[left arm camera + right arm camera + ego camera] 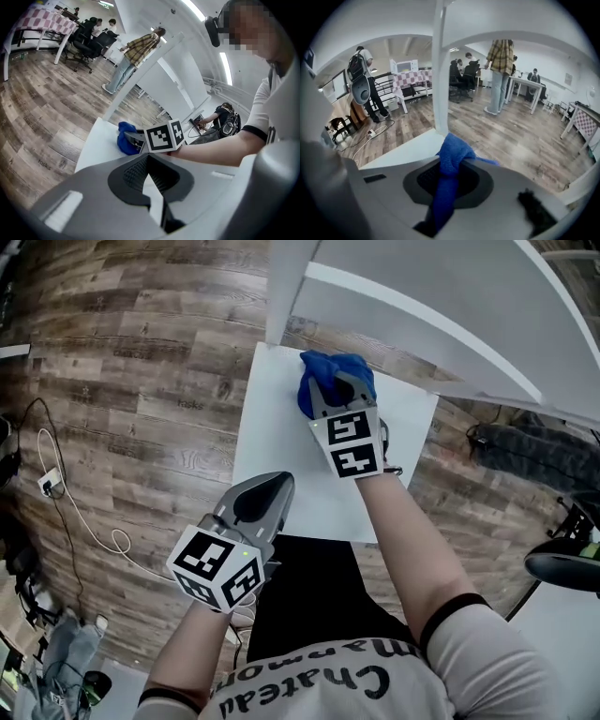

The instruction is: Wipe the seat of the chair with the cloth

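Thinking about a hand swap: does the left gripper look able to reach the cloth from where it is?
Probably yes: only bare seat lies between the left gripper and the cloth, though the right gripper is clamped on it at the far corner, crowding the grasp.

The grey right gripper (332, 393) is covering the middle of the crumpled blue cloth (315, 371); the white chair's backrest (284, 287) is running off the top edge.

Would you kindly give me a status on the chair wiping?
Right gripper shut on blue cloth, far corner of seat. Left gripper shut, empty, over near edge. Seat otherwise bare.
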Motion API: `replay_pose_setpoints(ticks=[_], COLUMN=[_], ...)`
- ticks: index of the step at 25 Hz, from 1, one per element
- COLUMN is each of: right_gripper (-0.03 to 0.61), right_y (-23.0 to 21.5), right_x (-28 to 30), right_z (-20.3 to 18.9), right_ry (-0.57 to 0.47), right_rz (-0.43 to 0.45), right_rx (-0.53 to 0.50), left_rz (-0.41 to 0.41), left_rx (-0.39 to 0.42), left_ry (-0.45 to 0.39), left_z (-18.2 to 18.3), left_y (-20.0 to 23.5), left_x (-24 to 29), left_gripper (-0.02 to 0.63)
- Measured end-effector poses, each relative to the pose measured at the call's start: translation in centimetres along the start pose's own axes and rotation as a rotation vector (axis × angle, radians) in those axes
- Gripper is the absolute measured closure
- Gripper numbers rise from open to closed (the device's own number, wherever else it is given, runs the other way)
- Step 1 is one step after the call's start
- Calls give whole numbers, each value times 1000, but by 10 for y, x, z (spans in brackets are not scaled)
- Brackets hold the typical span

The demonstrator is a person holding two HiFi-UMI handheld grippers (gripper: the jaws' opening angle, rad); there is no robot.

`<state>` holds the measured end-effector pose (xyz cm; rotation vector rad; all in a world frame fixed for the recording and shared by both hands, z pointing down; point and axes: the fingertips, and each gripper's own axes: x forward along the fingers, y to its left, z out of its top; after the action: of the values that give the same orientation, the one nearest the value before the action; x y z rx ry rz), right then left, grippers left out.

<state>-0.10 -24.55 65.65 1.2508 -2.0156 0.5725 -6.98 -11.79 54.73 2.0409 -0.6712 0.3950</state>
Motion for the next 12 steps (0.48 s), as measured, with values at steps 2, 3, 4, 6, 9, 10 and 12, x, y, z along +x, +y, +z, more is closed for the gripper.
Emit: replay_pose_setpoints(ticks=[2,3,4,6,9,10,12], right_gripper=[535,535,535,535,535,535,535], right_y=[-18,-27,-37,-55,-81,-90,-108], right_x=[-13,-19,-25,-39,-61,-68,-83], right_z=[-14,-22,-29,-44,-70,-78,-94], right_ry=[-3,-6,-9,-16,-19,-22,-24], right_rz=[-22,-34,-47,-69,-111,-129,-166], right_rx=[42,60,78,108,146,161,188], left_rz=[-18,-27,-35,-51,-79,-88,-105], left_rx=[18,28,36,46,62,69,79], left_ry=[18,28,39,58,85,94,112], left_z=[-3,-5,-7,-12,-23,-27,-36], left_y=[-10,-15,-21,-33,-52,-58,-69], left_x=[11,17,23,35,52,57,67], left_gripper=[606,606,606,606,606,606,606])
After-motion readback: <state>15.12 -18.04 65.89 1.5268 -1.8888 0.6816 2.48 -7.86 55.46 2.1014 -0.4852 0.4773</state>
